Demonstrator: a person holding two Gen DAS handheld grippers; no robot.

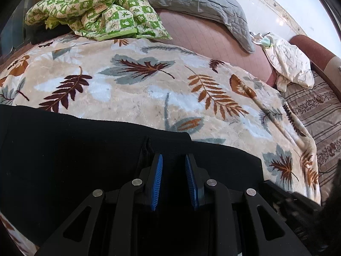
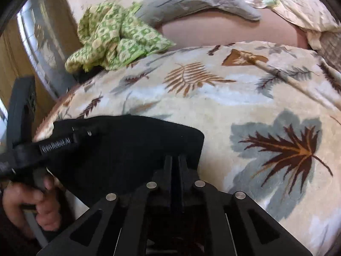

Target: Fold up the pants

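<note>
**Count of what lies on the bed**

One pair of black pants (image 1: 85, 149), one leaf-print blanket (image 1: 132, 89), one green checked quilt (image 1: 102, 8), one grey quilted pillow (image 1: 198, 2), one cream pillow (image 1: 292, 64). Two grippers: the left gripper (image 1: 173, 160) and the right gripper (image 2: 175, 160). One bare hand (image 2: 32, 204)

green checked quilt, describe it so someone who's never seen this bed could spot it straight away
Start from the wide cream plush blanket with brown and grey leaf prints covering the bed, and look to its far left corner. There lies a crumpled green-and-cream checked quilt, bunched in a heap beside a plain grey quilted pillow. It is the only bright green, checked fabric; everything near it is grey, pink or leaf-patterned.
</note>
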